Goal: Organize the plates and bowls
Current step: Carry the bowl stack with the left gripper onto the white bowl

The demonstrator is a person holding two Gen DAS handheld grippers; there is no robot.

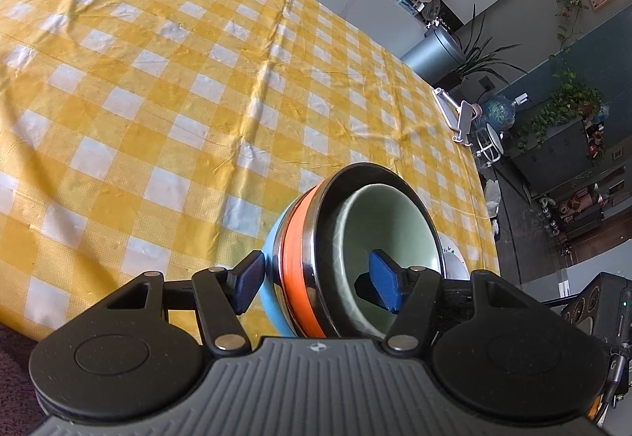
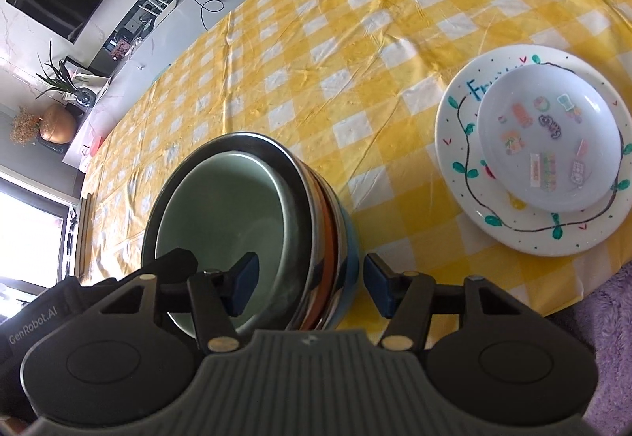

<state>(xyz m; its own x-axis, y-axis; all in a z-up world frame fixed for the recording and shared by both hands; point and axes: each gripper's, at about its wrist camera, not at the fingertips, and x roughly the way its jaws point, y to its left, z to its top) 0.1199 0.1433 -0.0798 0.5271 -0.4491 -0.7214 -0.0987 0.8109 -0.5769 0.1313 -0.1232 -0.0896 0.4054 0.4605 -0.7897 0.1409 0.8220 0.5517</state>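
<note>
- Two grippers straddle opposite sides of a nested bowl stack (image 1: 355,238) near the table (image 1: 158,80) edge; the step in hand looks like taking a two-sided grip on the stack.
- The left gripper (image 1: 318,284) has one finger outside the blue outer wall and one inside the green bowl (image 1: 391,226). The fingers stand apart, the outer pad near or just at the wall; a firm grip is not shown.
- The right gripper (image 2: 310,288) straddles the far side likewise, with a clear gap between its outer pad and the wall: open, holding nothing.
- The next move likely calls for both to close evenly on the rims, so the stack stays level.
- Two plates (image 2: 533,155) sit stacked beside the bowls, well apart.
- Writing: the large plate reads "Fr...", the rest covered; the left gripper's housing in the right view reads "GenRobot.AI".
</note>
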